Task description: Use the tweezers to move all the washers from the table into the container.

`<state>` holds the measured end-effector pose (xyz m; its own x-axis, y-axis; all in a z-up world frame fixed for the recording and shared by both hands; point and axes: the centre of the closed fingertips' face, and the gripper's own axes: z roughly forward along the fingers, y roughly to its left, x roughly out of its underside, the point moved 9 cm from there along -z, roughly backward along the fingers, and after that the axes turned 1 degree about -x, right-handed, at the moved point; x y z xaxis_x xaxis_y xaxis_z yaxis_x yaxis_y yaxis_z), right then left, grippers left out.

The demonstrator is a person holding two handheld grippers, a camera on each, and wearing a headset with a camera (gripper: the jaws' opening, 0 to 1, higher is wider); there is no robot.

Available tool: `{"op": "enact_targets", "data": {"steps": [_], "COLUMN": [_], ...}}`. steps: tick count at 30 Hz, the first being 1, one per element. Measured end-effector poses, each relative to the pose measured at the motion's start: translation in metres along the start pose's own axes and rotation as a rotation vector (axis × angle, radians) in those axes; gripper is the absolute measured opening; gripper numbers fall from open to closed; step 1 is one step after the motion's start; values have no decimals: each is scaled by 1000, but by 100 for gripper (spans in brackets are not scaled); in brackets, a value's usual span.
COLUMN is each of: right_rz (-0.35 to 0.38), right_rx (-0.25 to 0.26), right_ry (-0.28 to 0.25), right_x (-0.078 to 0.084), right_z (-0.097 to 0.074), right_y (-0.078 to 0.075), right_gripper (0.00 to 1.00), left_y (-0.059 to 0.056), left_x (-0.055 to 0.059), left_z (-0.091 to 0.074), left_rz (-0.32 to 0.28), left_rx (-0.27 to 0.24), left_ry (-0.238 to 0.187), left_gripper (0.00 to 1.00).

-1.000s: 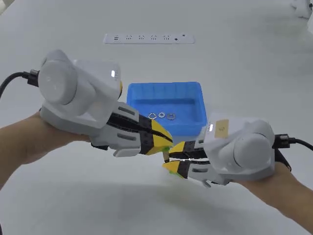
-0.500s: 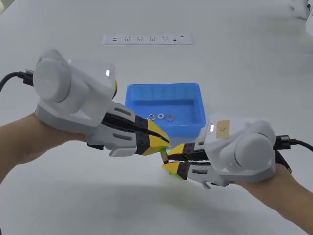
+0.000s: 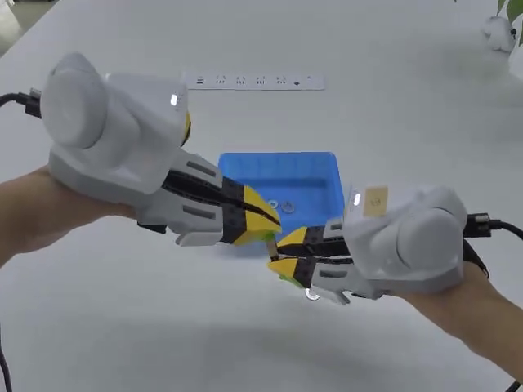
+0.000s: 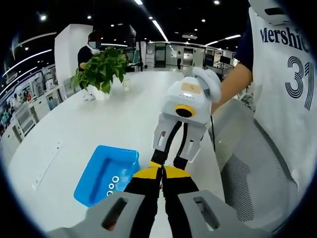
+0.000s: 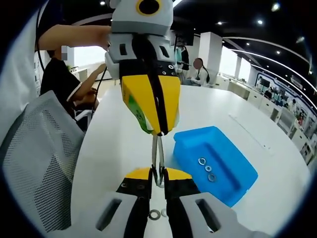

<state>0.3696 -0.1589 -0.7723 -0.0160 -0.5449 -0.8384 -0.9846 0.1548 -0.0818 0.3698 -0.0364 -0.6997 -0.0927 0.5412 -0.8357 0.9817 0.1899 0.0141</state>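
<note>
The right gripper view gives the tweezers (image 5: 157,158) plainly: thin metal arms running between the two grippers. The left gripper (image 5: 159,133) has its jaws pressed together on one end, and the right gripper (image 5: 158,179) pinches the other. They meet just beside the blue container (image 5: 218,166), where three washers (image 5: 207,168) lie inside. A loose washer (image 5: 154,214) lies on the table (image 5: 114,148) near the container, under the right gripper. In the head view the left gripper covers the container's near corner, and a power strip (image 3: 253,80) lies beyond the container. The left gripper view adds a potted plant (image 4: 101,69) farther off.

Head view downward; gripper views face-to-face, close, sharing blue container (image 4: 96,171).
</note>
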Motion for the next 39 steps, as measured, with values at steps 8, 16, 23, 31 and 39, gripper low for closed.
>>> {"op": "enact_targets", "data": {"steps": [8,16,23,31,39], "right_rz": [-44,-67,-83,-73,-32], "right_rx": [25,36,31,24,-7], "right_ry": [-23,-45,-40,-34,-16], "right_x": [-20,-32,-32,-22,-1], "right_z": [-6,-8,-3,11,30], "right_y": [-15,-36,-58,-79,-94], "right_gripper": [10,10,10,10,10], "left_y": [12,28,50,77,95], "left_x": [-18,-29,-30,-19,2], "left_z": [-13,-19,-15,-1,15], "left_rz": [60,90,103,100,77], "left_rx": [-17,-25,-20,-13,4], "left_ry": [-1,-8,1,16,40], "left_gripper": [5,5,5,5,5]}}
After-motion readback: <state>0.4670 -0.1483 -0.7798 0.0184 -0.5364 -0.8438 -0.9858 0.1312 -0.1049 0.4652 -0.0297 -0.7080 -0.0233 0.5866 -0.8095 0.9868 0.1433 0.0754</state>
